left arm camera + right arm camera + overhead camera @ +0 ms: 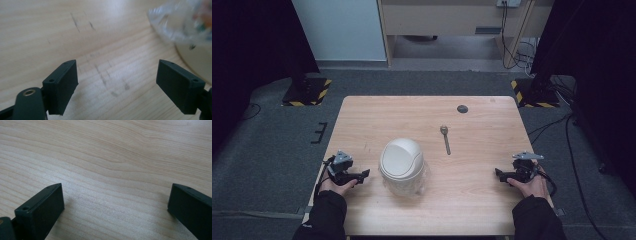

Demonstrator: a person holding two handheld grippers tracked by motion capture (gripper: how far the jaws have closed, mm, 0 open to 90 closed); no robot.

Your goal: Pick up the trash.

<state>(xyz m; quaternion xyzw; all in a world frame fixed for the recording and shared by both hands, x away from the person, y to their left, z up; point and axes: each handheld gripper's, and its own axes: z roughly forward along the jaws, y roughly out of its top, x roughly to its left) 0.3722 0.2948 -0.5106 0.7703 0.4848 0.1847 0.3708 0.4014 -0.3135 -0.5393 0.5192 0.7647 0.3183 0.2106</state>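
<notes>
table (pixel 482 200): light wood, holding everything
bin (pixel 401 165): white, swing lid, clear liner bag; near centre-left, just right of the left gripper
left gripper (pixel 362 175): near left edge, jaws wide apart, nothing between
right gripper (pixel 500 173): near right edge, jaws wide apart, nothing between
spoon (pixel 445 138): far right of the bin, well apart

In the left gripper view, the white bin (pixel 193 58) and its clear plastic liner (pixel 175 22) are blurred and cut off by the right edge; coloured contents cannot be identified.
</notes>
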